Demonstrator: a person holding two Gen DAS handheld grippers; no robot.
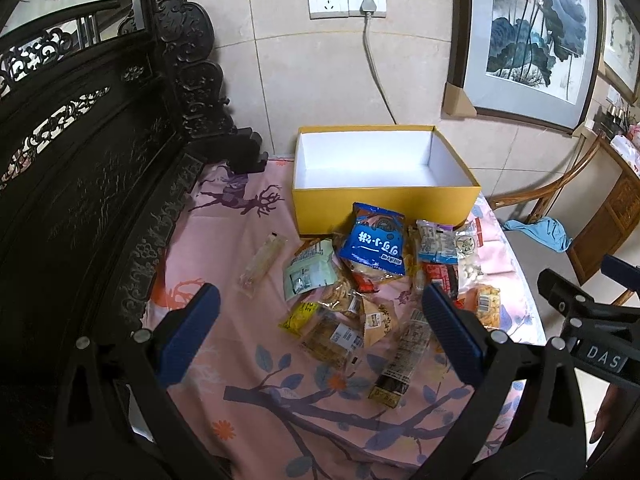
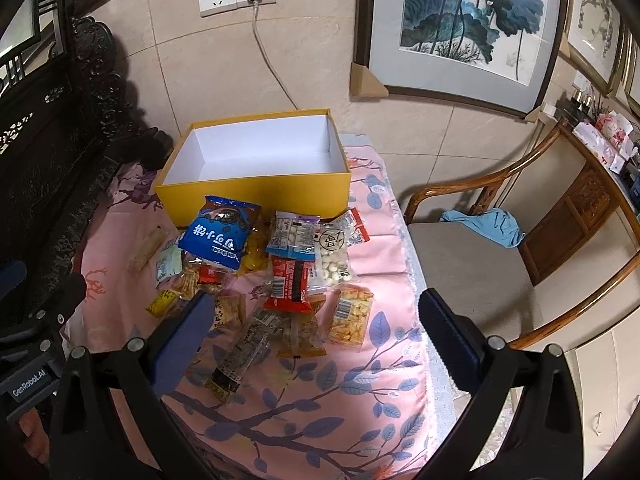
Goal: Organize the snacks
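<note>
An empty yellow box with a white inside stands at the back of a table. A pile of snack packets lies in front of it: a blue bag, a red packet, a clear bag of white balls, a pale green packet, and a long pale bar apart on the left. My left gripper is open above the near packets. My right gripper is open above the pile's right side. Both are empty.
The table has a pink floral cloth. A dark carved wooden screen stands along the left. A wooden chair with a blue cloth is at the right. A tiled wall with sockets is behind.
</note>
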